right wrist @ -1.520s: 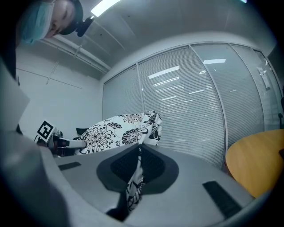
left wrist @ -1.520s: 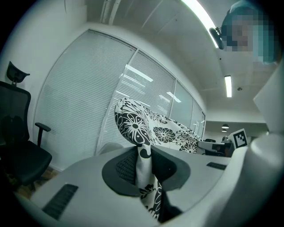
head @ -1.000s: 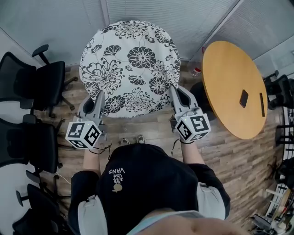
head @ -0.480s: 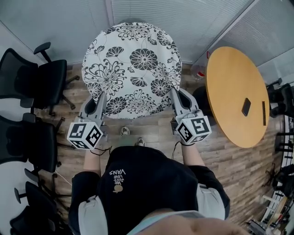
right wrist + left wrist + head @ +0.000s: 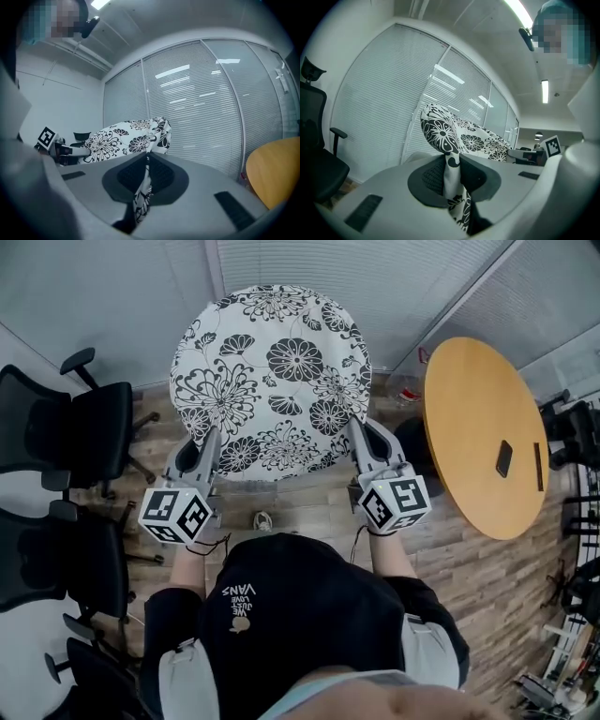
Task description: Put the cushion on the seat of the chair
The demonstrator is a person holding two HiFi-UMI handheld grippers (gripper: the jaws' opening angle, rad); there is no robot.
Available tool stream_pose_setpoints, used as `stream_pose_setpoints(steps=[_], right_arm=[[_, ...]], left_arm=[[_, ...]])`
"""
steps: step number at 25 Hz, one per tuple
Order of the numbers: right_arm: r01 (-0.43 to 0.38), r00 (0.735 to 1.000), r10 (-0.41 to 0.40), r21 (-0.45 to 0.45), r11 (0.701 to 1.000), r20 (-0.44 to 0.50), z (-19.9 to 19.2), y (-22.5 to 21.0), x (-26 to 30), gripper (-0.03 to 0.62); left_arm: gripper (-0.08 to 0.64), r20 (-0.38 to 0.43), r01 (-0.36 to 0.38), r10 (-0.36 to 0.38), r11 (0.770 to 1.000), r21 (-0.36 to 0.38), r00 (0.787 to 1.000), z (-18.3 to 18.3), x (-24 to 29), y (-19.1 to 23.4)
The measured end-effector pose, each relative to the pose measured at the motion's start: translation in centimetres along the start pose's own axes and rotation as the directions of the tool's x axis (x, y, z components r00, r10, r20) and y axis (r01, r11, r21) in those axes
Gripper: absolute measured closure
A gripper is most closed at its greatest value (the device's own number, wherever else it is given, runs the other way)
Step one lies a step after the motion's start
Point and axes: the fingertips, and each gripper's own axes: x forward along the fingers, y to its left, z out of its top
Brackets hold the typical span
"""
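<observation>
Much of the near floor [image 5: 309, 507] is hidden by the person's dark-shirted torso [image 5: 300, 615]; only one shoe tip [image 5: 263, 520] is seen past it. The grips of both tools are covered in the head view by their marker cubes [image 5: 173, 514].

The left hand-held gripper [image 5: 208, 439] is seen pinched on the near left edge of the cushion [image 5: 272, 381]. In the left gripper view a fold of the flowered cloth [image 5: 440, 133] is clamped between the dark pads [image 5: 433, 173], which are kept slightly apart by it. The right hand-held gripper [image 5: 356, 432] is pressed almost fully together on the near right edge, and only a thin strip of cloth [image 5: 126, 138] is caught between its pads [image 5: 159, 173].

The round black-and-white cushion is held in the air between the two tools, with its far side raised. The floor beneath it is hidden. It lies on no seat.

At the left, black office chairs [image 5: 89, 418] are cut off by the picture's edge. At the right stands a round wooden desk [image 5: 483, 437], on which a small dark flat object [image 5: 503, 457] lies; its kind cannot be made out. Farthest off, a wall of closed blinds [image 5: 375, 287] is seen.
</observation>
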Motion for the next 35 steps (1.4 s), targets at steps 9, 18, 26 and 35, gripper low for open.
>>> stream_pose_setpoints(steps=[9, 18, 26, 35], right_arm=[[-0.044, 0.999, 0.044, -0.009, 0.999, 0.016, -0.3, -0.8, 0.6, 0.575], [-0.097, 0.994, 0.098, 0.045, 0.994, -0.042, 0.0, -1.8, 1.3, 0.575], [-0.083, 0.995, 0.085, 0.024, 0.996, -0.056, 0.6, -1.2, 1.2, 0.574], [-0.113, 0.992, 0.114, 0.013, 0.993, -0.052, 0.3, -1.6, 1.4, 0.575]], left_arm=[[0.499, 0.026, -0.032, 0.032, 0.999, 0.006, 0.999, -0.6, 0.0, -0.5], [0.499, -0.027, -0.103, 0.102, 0.995, -0.011, 0.994, 0.1, 0.1, -1.4], [0.499, -0.030, -0.086, 0.085, 0.995, -0.045, 0.996, -0.2, 0.2, -0.9], [0.499, -0.008, -0.110, 0.110, 0.993, -0.046, 0.994, -0.7, 0.3, -1.0]])
